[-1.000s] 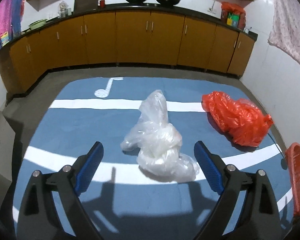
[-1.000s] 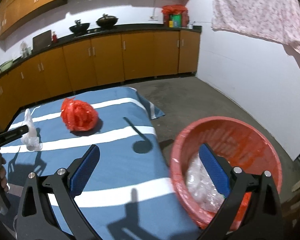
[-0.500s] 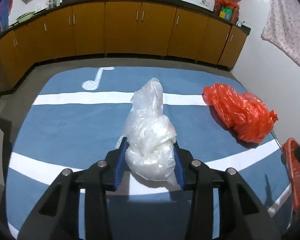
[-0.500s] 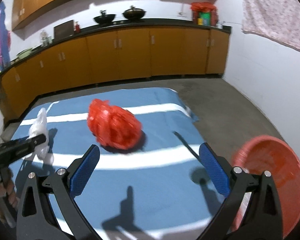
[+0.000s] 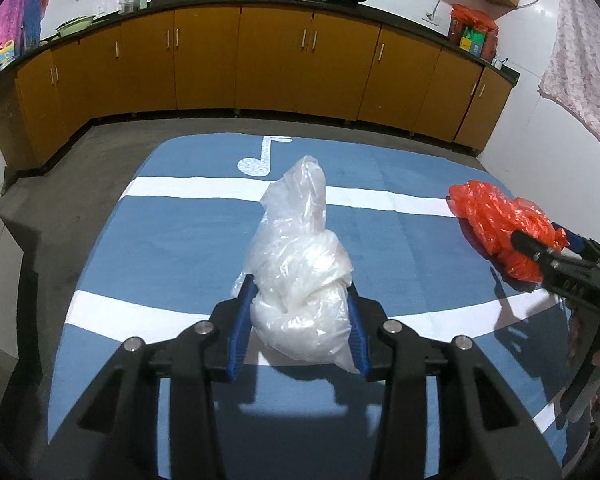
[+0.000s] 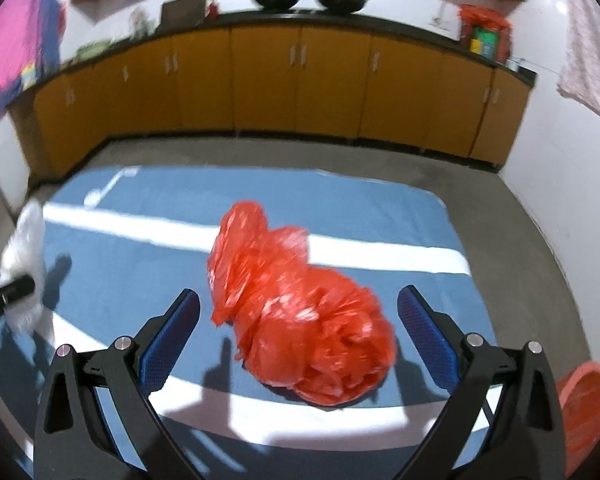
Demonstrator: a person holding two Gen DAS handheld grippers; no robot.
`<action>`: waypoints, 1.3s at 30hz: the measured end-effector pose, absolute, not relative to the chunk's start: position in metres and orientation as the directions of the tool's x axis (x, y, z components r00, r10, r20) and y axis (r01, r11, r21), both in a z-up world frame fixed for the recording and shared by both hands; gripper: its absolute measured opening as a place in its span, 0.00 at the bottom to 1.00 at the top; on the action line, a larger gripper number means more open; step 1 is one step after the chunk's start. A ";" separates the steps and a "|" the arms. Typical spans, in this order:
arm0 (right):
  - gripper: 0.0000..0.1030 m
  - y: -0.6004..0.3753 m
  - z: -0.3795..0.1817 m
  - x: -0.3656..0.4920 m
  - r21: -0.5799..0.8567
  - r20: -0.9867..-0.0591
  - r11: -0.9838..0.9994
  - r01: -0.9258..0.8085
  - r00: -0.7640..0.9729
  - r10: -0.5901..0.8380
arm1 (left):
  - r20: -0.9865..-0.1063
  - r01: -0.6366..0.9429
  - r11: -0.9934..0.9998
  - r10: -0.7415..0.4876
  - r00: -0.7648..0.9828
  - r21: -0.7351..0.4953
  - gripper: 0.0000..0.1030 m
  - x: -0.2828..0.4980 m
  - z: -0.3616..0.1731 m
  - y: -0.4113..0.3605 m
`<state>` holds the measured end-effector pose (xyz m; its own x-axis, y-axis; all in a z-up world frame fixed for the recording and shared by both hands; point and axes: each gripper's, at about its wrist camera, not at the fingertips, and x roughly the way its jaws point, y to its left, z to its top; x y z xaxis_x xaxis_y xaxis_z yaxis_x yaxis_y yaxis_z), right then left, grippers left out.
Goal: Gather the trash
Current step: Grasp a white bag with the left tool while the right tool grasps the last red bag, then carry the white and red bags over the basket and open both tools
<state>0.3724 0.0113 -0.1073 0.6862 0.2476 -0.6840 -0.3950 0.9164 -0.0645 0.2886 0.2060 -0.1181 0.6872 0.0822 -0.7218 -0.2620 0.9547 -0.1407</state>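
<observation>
While both tools are at work over the blue mat (image 5: 172,248), the entries run left to right as follows.

Item 1, left gripper (image 5: 298,320): clenched on the clear plastic bag (image 5: 300,272), blue pads pressed into its bulging lower half from either side. Bag's twisted neck stands upright above the jaws. Position: toward the mat's near edge, over the nearer white stripe. Whether the bag is clear of the mat cannot be told.

Item 2, right gripper (image 6: 298,336): released, jaws spread wide and flanking the red plastic bag (image 6: 300,320) without touching it. Bag rests on the mat near its right edge, across a white stripe.

Item 3, red basin (image 6: 584,408): on the bare floor off the mat's near right corner, only its rim in view; the likely receptacle.

Step in hand, as judged: clear bag secured, red bag bracketed but not yet gripped.

Next move calls for: closing the right jaws on the red bag's crumpled bulk, low enough that thin film does not slip free, then carrying both bags rightward to the basin.
</observation>
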 end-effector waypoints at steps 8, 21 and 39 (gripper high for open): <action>0.53 0.004 -0.115 0.363 -0.102 -0.720 0.900 -0.424 0.656 0.228 | -0.722 -0.251 0.957 0.073 0.688 -0.143 0.40 0.287 -0.117 0.198; 0.48 -0.053 -0.100 0.306 0.047 -0.703 0.937 -0.347 0.654 0.278 | -0.686 -0.163 0.973 0.007 0.728 -0.163 0.40 0.272 -0.090 0.163; 0.48 -0.168 -0.045 0.177 -0.001 -0.579 1.000 -0.024 0.815 0.019 | -0.627 0.112 0.975 -0.210 0.750 -0.192 0.40 0.214 -0.050 0.041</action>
<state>0.1768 -0.1679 -0.0454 0.8148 0.0186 -0.5794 -0.0236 0.9997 -0.0011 0.2144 0.0406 -0.0505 0.7505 -0.2095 -0.6268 0.1119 0.9750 -0.1920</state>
